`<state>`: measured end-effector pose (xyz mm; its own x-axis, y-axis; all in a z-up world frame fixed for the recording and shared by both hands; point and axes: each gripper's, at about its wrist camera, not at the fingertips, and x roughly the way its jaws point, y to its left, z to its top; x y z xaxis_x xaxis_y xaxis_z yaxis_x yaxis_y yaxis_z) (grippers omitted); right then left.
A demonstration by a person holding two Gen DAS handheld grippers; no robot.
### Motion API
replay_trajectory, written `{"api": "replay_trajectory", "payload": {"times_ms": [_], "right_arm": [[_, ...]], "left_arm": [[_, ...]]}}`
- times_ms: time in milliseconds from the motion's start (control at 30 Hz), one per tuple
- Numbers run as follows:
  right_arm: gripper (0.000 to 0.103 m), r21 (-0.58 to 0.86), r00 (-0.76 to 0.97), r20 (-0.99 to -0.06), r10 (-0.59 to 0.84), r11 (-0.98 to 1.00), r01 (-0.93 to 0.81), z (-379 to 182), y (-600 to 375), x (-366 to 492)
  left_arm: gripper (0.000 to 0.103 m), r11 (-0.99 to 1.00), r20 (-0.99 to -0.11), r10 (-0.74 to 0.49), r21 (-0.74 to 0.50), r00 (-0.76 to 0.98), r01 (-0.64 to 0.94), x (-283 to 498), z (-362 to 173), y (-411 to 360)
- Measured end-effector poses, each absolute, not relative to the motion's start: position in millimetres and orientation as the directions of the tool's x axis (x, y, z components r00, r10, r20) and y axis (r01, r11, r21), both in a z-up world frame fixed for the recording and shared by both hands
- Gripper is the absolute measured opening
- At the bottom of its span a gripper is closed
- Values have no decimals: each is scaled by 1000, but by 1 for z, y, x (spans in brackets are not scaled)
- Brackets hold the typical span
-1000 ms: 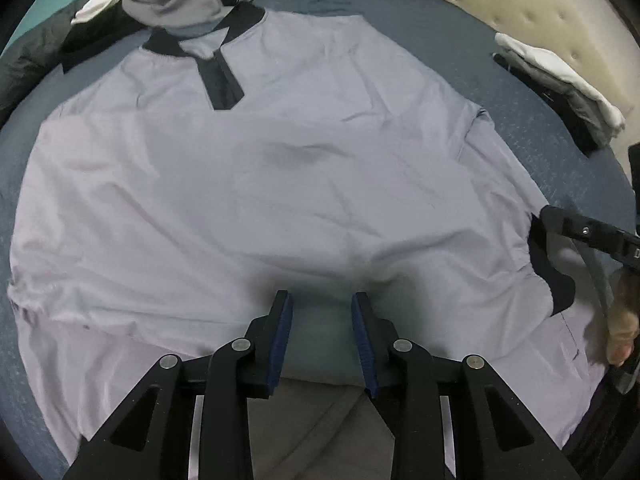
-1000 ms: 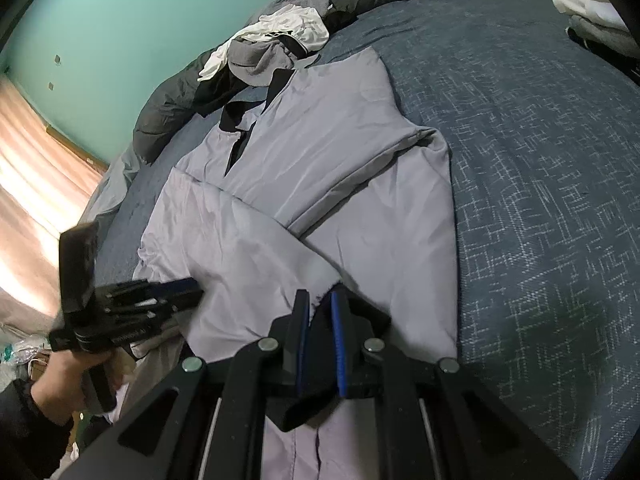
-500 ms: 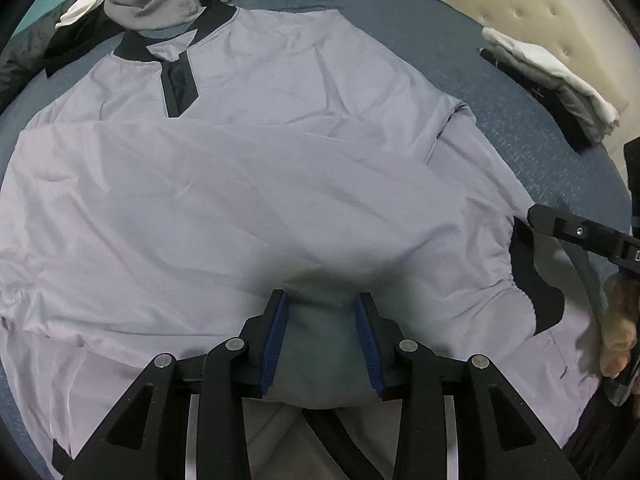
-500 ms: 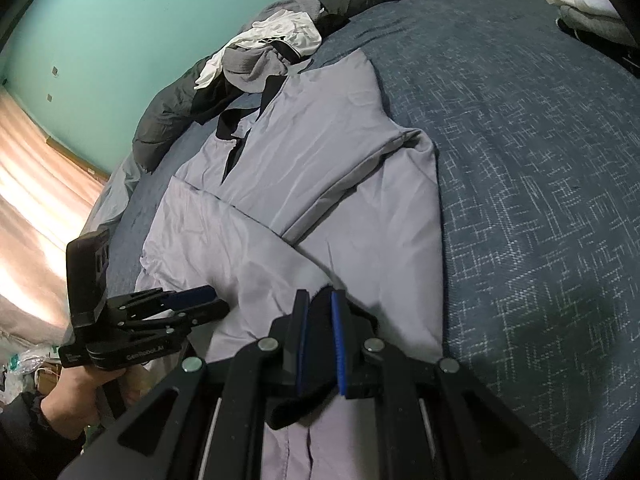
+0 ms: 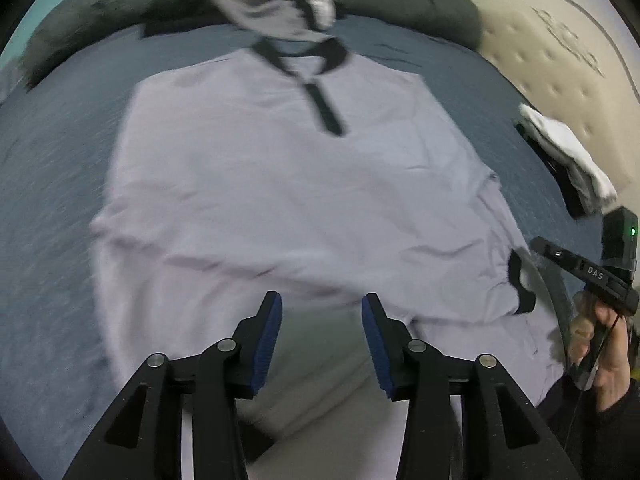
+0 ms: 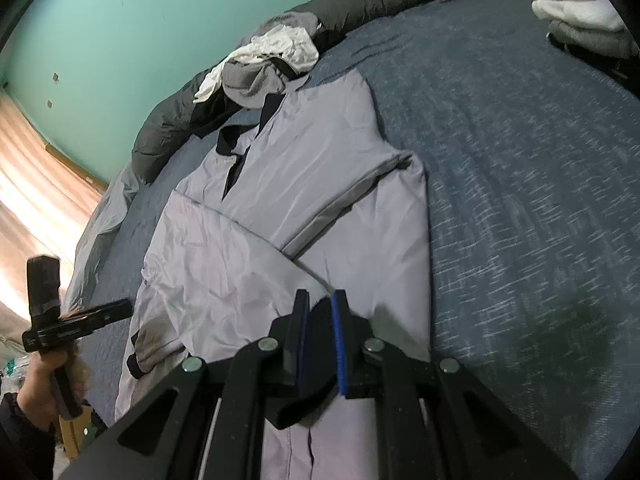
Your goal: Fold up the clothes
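Observation:
A pale lilac polo shirt [image 5: 288, 200] with a black collar and placket lies face up on the blue bedspread [image 5: 52, 208]. Its left side is folded over the body [image 6: 224, 276], and that sleeve's dark cuff [image 6: 148, 348] lies near the bed's edge. My left gripper [image 5: 320, 300] hovers above the shirt's hem. Its jaws are opening, with nothing between the pads. From the right wrist view, the left gripper [image 6: 120, 306] is off the cloth. My right gripper [image 6: 320, 296] is shut on the other sleeve's black cuff [image 6: 298, 412], which hangs below its pads.
A heap of white and grey clothes [image 5: 272, 0] sits above the collar, against a dark duvet [image 5: 420, 4]. A folded stack [image 5: 568, 160] lies at the right by the beige headboard [image 5: 560, 60]. Behind the bed are a teal wall [image 6: 160, 20] and a curtain [image 6: 36, 200].
My left gripper let go of the shirt cloth, opened wider, lifted and drew back from the shirt. The right gripper stayed put, still clamped on the cuff.

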<state>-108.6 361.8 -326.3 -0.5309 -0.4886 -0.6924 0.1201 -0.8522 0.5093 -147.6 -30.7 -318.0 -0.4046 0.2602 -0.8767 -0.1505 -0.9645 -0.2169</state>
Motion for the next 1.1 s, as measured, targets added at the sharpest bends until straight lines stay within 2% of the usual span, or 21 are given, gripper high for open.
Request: {"api": "replay_trajectory", "payload": {"times_ms": [133, 333, 433, 500, 833, 900, 933, 967, 1100], "right_arm": [[11, 479, -511, -711, -484, -864, 151, -311, 368, -96], [12, 378, -423, -800, -427, -904, 198, -300, 377, -60], [29, 343, -378, -836, -398, -916, 207, -303, 383, -40], [31, 339, -347, -852, -392, -918, 205, -307, 388, -27], [37, 349, -230, -891, -392, -914, 206, -312, 388, 10], [41, 374, -212, -886, -413, -905, 202, -312, 387, 13], [50, 380, -202, -886, -418, -903, 199, -313, 386, 13], [54, 383, -195, -887, -419, -903, 195, -314, 385, 13], [54, 411, -168, -884, -436, -897, 163, -324, 384, 13]], "left_arm": [[51, -967, -876, 256, -239, -408, -92, -116, -306, -79], [52, -957, -878, 279, -286, -389, -41, -65, -302, -121], [56, -953, -881, 288, -302, -375, -25, -40, -304, -136], [61, -950, -885, 295, -310, -360, -15, -25, -307, -143], [65, -926, -895, 346, -374, -280, 51, 16, -344, -163], [65, -918, -891, 365, -392, -272, 52, 21, -350, -163], [65, -914, -888, 374, -401, -268, 55, 23, -353, -163], [65, -910, -885, 383, -411, -265, 59, 25, -355, -163], [65, -904, -883, 396, -423, -253, 62, 32, -362, -162]]}}
